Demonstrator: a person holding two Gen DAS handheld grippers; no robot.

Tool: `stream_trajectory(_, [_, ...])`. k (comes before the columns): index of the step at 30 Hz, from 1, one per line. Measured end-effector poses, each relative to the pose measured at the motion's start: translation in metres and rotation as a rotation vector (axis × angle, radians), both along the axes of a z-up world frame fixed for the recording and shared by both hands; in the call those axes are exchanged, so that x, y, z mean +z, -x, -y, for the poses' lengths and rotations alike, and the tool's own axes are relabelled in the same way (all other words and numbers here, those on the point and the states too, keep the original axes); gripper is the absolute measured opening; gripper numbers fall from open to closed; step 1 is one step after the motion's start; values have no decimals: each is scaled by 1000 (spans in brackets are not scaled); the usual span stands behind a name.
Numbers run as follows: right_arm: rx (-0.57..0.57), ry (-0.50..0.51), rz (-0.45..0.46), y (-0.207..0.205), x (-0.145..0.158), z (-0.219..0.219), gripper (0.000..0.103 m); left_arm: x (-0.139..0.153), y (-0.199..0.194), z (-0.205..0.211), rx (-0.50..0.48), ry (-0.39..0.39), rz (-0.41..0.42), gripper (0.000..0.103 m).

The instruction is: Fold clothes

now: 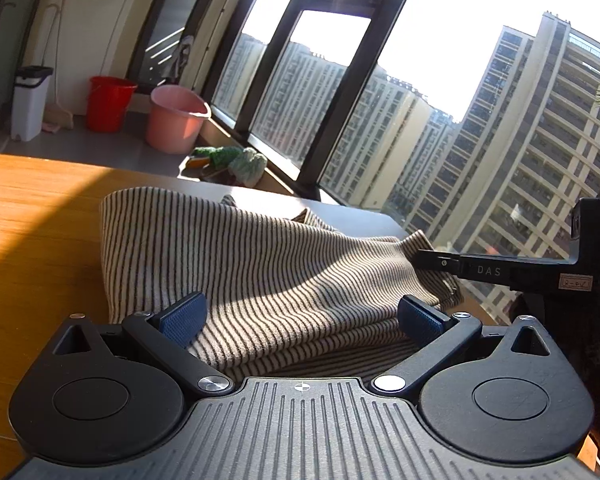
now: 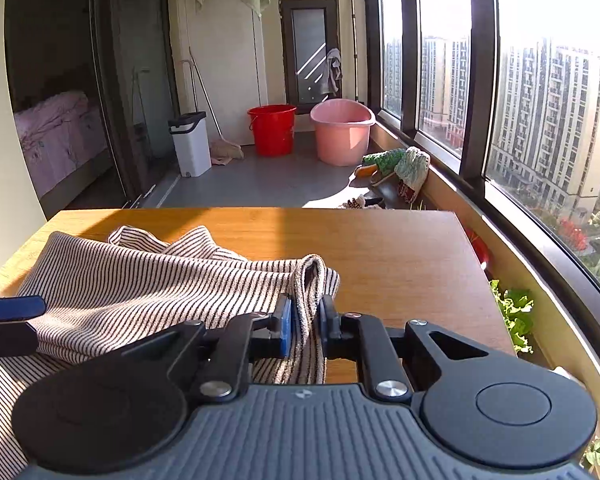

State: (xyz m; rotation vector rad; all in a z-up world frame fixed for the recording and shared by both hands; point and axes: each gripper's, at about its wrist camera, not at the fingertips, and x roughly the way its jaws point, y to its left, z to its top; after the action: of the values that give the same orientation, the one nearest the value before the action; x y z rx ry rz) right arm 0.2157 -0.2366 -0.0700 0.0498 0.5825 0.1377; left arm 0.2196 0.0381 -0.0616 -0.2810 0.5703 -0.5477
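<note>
A beige garment with thin dark stripes (image 1: 260, 264) lies bunched and partly folded on the wooden table (image 1: 32, 240). My left gripper (image 1: 300, 316) is open, its blue pads wide apart over the garment's near folded edge. My right gripper (image 2: 305, 320) is shut on a fold at the garment's right edge (image 2: 308, 284), held just above the table (image 2: 400, 248). The right gripper also shows in the left wrist view (image 1: 432, 260), pinching the garment's right corner. A left fingertip (image 2: 16, 307) shows at the left edge of the right wrist view.
A red bucket (image 2: 272, 130), a pink tub (image 2: 342, 132) and a white bin (image 2: 190, 144) stand on the balcony floor beyond the table. Slippers and cloths (image 2: 396, 168) lie by the window sill. Tall windows run along the right. Green leaves (image 2: 516, 316) sit beside the table's right edge.
</note>
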Motion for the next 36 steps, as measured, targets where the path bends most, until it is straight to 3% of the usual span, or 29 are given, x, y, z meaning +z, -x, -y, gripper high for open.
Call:
stream_trajectory(1, [-7, -8, -24, 1, -8, 4, 18, 0, -1, 0, -1, 3, -4, 103])
stream_trajectory(4, [-42, -41, -66, 1, -12, 13, 40, -1, -2, -1, -3, 5, -13, 103])
stream_trajectory(5, [-58, -42, -61, 3, -8, 16, 46, -1, -3, -1, -3, 0, -14, 103])
stream_trajectory(7, [-56, -40, -20, 11, 2, 15, 46, -1, -2, 1, -5, -15, -15, 103])
stream_trajectory(8, [-48, -46, 5, 15, 8, 14, 54, 0, -3, 3, -6, -27, -16, 103])
stream_trajectory(12, [62, -250, 49, 28, 17, 6, 92, 1, -5, 11, -18, -95, -21, 103])
stream_trajectory(14, [103, -365, 24, 25, 9, 3, 103, 1, -6, 16, -23, -131, -21, 103])
stream_trajectory(17, [59, -472, -76, 11, -24, -2, 103, 1, -6, 18, -36, -167, -24, 103])
stream_trajectory(18, [61, -468, -28, 14, -29, -3, 103, 1, -5, 20, -42, -180, -25, 103])
stream_trajectory(31, [70, -272, -27, 18, -21, -34, 103, 0, -13, 33, -39, -304, -5, 103])
stream_trajectory(36, [82, -232, -34, 9, -20, -45, 103, -1, -21, 26, -26, -280, -8, 103])
